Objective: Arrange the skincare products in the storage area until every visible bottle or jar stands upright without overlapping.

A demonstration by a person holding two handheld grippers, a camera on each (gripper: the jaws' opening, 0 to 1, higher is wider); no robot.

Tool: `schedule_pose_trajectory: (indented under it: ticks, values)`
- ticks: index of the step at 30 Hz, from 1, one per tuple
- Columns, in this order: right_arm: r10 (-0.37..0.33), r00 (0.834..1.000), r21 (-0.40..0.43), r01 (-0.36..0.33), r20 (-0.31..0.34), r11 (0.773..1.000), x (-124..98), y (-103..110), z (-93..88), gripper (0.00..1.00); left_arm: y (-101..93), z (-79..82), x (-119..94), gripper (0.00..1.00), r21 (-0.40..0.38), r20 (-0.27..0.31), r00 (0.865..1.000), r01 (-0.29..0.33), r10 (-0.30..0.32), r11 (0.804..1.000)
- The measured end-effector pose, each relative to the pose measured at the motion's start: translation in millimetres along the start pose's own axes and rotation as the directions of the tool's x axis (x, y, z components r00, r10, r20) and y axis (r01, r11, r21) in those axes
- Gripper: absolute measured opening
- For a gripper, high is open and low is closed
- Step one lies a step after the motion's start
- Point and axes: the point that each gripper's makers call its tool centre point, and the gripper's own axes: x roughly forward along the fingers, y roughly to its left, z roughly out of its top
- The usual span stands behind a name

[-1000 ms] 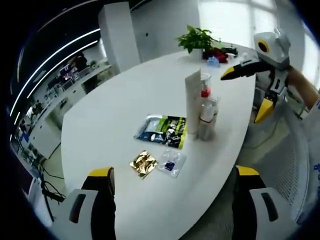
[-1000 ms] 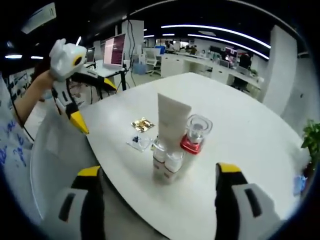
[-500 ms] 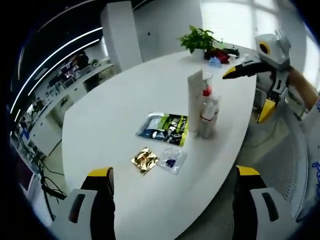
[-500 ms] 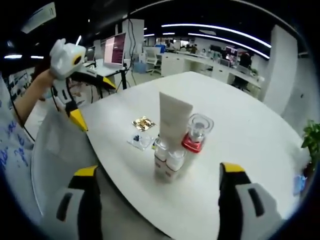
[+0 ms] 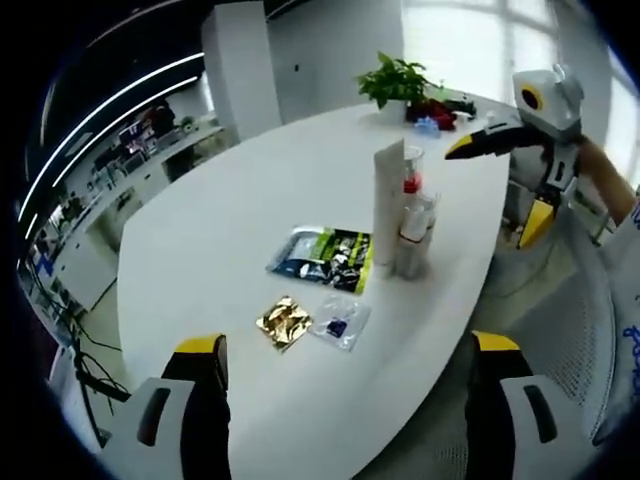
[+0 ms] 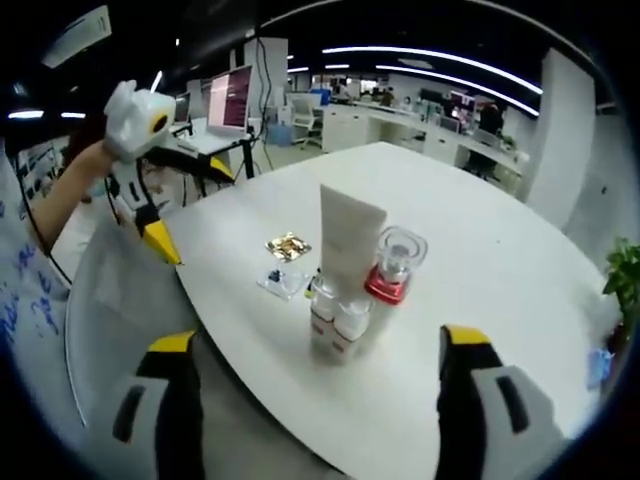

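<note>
A tall white tube point(image 5: 388, 200) point(image 6: 347, 237) stands upright on the white table point(image 5: 230, 200) point(image 6: 480, 260), in a tight cluster with two small white bottles point(image 5: 412, 235) point(image 6: 336, 326) and a clear jar with a red base point(image 6: 393, 265) point(image 5: 411, 170). My left gripper point(image 5: 345, 400) is open, held back from the table's near edge. My right gripper point(image 6: 315, 400) is open too, off the table edge before the cluster. Each gripper appears in the other's view, the right gripper point(image 5: 505, 165) and the left gripper point(image 6: 165, 190), both held in a hand with jaws apart.
A green and black sachet point(image 5: 325, 259), a gold packet point(image 5: 284, 322) point(image 6: 287, 246) and a small clear bag point(image 5: 340, 323) point(image 6: 281, 282) lie flat on the table beside the cluster. A potted plant point(image 5: 398, 80) stands at the far end. Office desks with monitors point(image 6: 229, 100) lie beyond.
Both views have shifted slightly with the hands. The products on the table have not moved, and both grippers stay open.
</note>
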Motion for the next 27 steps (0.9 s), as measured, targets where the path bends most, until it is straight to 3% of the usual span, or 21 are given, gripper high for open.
schedule_pose_trajectory:
  ticks: [14, 27]
  values:
    - [0.002, 1.000, 0.000, -0.002, -0.001, 1.000, -1, 2, 0.8, 1.00, 2.9, -8.9, 16, 0.93, -0.002, -0.051, 0.999, 0.006, -0.007, 1.000]
    - [-0.001, 1.000, 0.005, 0.001, -0.013, 1.000, 1, 1, -1.9, 1.00, 11.1, -8.8, 40, 0.77, -0.007, -0.074, 0.997, 0.023, -0.023, 1.000]
